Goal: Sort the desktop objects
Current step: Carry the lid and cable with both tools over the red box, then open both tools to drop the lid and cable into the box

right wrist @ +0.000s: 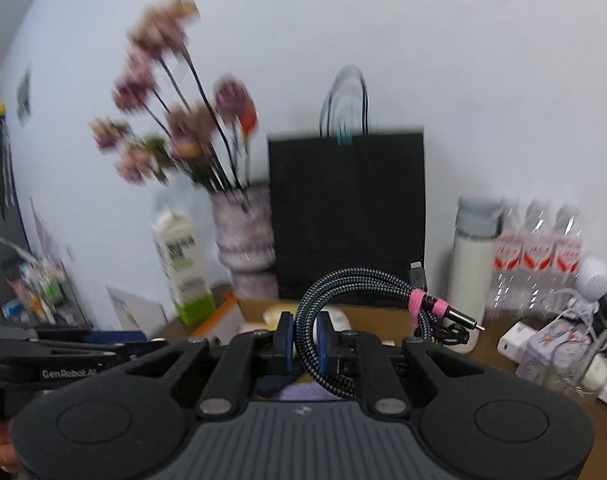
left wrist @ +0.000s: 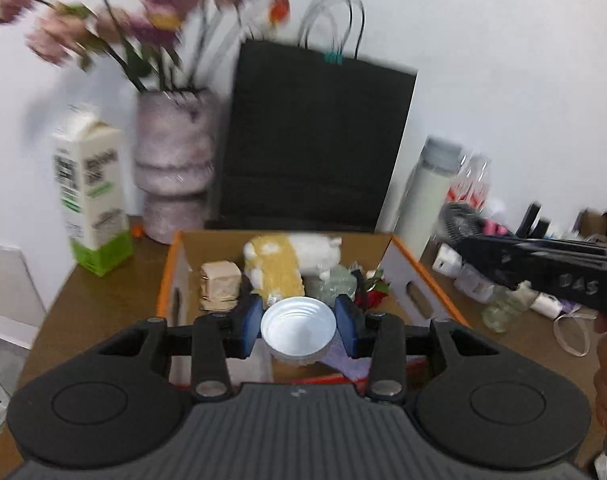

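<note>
My left gripper (left wrist: pixel 298 325) is shut on a white round lid or cap (left wrist: pixel 298 330) and holds it above the near part of an open cardboard box (left wrist: pixel 407 268) with orange edges. The box holds a yellow and white plush toy (left wrist: pixel 279 264), a tan block (left wrist: pixel 220 285) and a red flower item (left wrist: pixel 373 292). My right gripper (right wrist: pixel 305 342) is shut on a coiled black-and-white braided cable (right wrist: pixel 343 284) with a pink tie, held above the table. The right gripper's body shows at the right of the left wrist view (left wrist: pixel 551 272).
A black paper bag (left wrist: pixel 315 140), a vase of pink flowers (left wrist: pixel 175 168) and a milk carton (left wrist: pixel 91 196) stand behind the box. A white bottle (right wrist: pixel 469 276), packed water bottles (right wrist: pixel 539 256), chargers and a power strip (right wrist: pixel 543 352) crowd the right of the brown table.
</note>
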Motion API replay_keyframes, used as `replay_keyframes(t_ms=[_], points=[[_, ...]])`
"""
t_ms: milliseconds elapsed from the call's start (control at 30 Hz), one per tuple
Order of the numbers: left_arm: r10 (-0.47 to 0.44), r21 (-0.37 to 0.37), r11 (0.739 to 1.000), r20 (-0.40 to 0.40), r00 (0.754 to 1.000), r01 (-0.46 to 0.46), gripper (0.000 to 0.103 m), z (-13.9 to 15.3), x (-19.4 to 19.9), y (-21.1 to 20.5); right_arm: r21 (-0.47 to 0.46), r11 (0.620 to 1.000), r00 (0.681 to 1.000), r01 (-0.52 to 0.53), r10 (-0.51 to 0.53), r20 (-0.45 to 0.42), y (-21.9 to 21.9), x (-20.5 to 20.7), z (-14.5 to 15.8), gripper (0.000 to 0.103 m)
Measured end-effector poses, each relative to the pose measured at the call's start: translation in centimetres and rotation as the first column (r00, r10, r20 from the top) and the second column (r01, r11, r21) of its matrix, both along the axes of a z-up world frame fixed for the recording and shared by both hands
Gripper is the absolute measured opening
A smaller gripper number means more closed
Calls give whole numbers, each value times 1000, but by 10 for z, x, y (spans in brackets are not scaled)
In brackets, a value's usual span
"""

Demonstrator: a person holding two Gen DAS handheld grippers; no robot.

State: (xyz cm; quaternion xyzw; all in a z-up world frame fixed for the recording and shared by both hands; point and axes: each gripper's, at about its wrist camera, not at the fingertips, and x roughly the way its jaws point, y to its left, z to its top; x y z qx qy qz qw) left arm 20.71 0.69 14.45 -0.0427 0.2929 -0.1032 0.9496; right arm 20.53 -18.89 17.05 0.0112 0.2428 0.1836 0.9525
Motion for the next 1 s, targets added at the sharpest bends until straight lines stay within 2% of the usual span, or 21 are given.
replay_keyframes(t_ms=[67,167,300,367,433,500,567,633,700,733,767,867,1000], points=[[-12,17,1000,-61,998,14,41,-20,26,-12,-24,1000,997,-10,8,-77,7,32,-22,11],[-31,62,997,-112,993,38,41,-46,55,-27,-69,997,987,-16,4,-163,16,68,-54,11],[-21,87,996,-176,984,37,41,-73,84,-38,-100,995,964,-9,-18,-266,22,107,-92,11],[-26,101,994,-189,982,46,41,-84,94,-40,-87,996,947,-4,-25,-322,20,122,-106,11],[-57,83,994,-214,975,77,41,-92,99,-41,-36,999,925,-2,-11,-380,14,134,-117,10],[-80,106,989,-206,975,103,41,-98,100,-45,-23,1000,904,1,-11,-427,12,143,-127,9],[-96,133,983,-187,978,122,45,-100,98,-49,-28,1000,884,3,-16,-468,12,148,-138,9],[-121,137,979,-183,976,148,58,-100,96,-50,2,1000,863,5,-4,-505,8,151,-146,10],[-125,142,978,-170,978,150,66,-97,94,-49,20,1000,854,-3,13,-519,4,153,-146,11],[-126,143,978,-165,978,150,71,-93,93,-47,18,1000,850,-9,17,-526,3,153,-144,15],[-120,140,980,-162,979,144,73,-90,93,-45,19,1000,852,-7,16,-524,2,152,-138,25],[-95,134,984,-166,982,118,78,-74,92,-36,-18,1000,874,0,-9,-485,0,149,-115,43],[-10,131,991,-185,983,34,90,-52,88,-19,-90,996,903,23,-59,-425,-5,139,-80,48]])
